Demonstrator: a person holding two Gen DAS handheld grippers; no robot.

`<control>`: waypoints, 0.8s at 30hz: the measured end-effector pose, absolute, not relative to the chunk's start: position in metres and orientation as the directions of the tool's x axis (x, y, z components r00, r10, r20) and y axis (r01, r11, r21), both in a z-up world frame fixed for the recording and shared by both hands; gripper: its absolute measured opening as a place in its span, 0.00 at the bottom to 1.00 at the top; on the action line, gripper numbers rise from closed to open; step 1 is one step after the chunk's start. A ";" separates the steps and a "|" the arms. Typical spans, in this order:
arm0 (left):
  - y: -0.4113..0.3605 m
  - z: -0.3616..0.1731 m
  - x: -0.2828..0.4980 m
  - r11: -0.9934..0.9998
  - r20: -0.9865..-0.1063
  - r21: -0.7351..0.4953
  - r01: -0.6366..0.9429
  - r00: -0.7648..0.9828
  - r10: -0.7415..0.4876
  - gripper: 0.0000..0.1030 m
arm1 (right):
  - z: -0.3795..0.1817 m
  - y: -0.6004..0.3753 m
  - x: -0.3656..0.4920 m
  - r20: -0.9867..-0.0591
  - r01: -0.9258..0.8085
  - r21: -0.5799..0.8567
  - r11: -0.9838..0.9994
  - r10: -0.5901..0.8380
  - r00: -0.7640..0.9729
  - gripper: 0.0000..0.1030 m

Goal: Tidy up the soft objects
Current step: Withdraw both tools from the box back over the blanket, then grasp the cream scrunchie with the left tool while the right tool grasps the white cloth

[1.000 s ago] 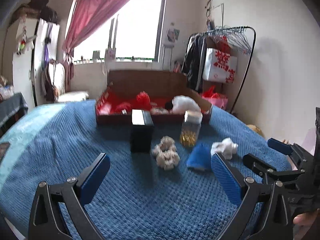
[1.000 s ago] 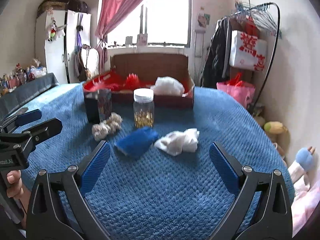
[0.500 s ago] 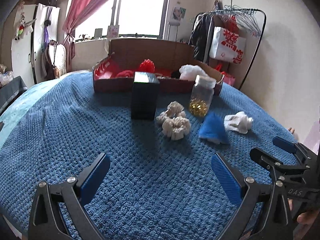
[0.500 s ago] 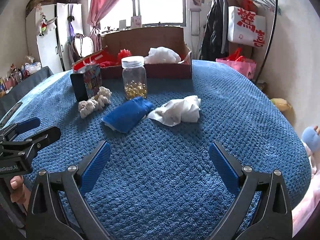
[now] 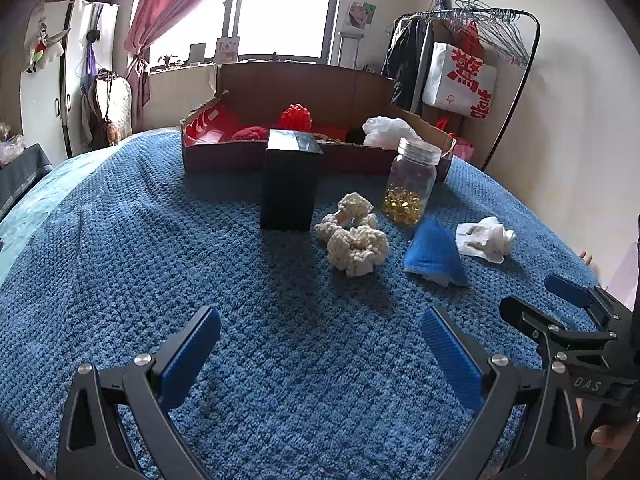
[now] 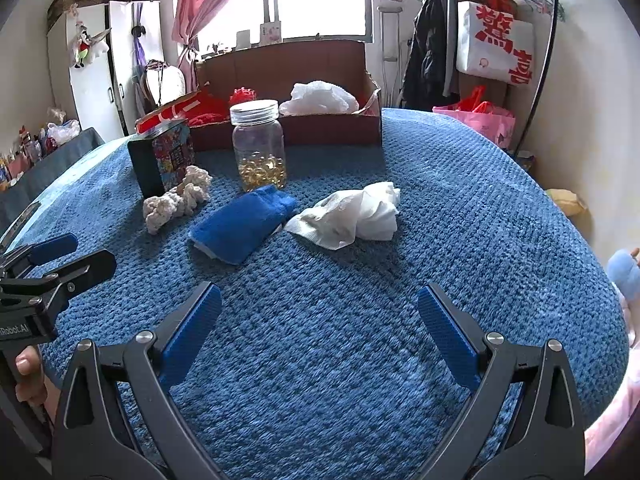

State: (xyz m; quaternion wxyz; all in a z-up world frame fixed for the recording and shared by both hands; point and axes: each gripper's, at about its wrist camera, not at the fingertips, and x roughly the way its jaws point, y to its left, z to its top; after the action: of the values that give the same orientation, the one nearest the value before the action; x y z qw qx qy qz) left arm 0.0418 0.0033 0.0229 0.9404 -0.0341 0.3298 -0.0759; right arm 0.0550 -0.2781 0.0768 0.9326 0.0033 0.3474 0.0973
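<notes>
Both claws, the left gripper [image 5: 320, 344] and right gripper [image 6: 319, 316], hang spread wide and empty over a blue knitted blanket [image 6: 360, 360]. Ahead lie a cream scrunchie [image 5: 356, 240], a folded blue cloth [image 6: 244, 226] and a crumpled white cloth [image 6: 352, 214], near a jar of yellow capsules [image 6: 260, 148], a dark box [image 5: 290, 180] and an open cardboard box [image 5: 320, 120] holding red and white soft items.

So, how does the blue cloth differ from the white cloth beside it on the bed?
The blue cloth looks thick and plush and lies folded into a neat pad; the white cloth looks thin and lies crumpled and loose. The blue cloth is nearer the glass jar; the white cloth lies to its right. Both lie on the blue blanket, ungripped.
</notes>
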 end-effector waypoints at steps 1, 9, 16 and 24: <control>0.003 0.024 0.044 0.986 -0.618 -0.114 0.119 0.769 -0.164 1.00 | 0.077 -0.280 0.058 -0.650 -0.179 0.076 0.981 0.185 0.737 0.98; -0.005 0.031 0.071 0.983 -0.664 -0.120 0.138 0.725 -0.182 1.00 | 0.087 -0.308 0.094 -0.682 -0.166 0.161 0.973 0.231 0.694 0.98; -0.011 0.039 0.099 0.986 -0.691 -0.097 0.138 0.703 -0.166 0.98 | 0.096 -0.347 0.129 -0.698 -0.085 0.191 0.978 0.196 0.689 0.98; -0.018 0.034 0.123 0.986 -0.734 -0.086 0.142 0.660 -0.159 0.94 | 0.085 -0.364 0.163 -0.760 -0.069 0.180 0.981 0.183 0.623 0.98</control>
State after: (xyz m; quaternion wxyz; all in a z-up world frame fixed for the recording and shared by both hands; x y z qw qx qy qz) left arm 0.1230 -0.0182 0.0343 0.9110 -0.0104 0.4040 -0.0828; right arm 0.1629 -0.3641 0.0849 0.8985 0.0666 0.4282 0.0700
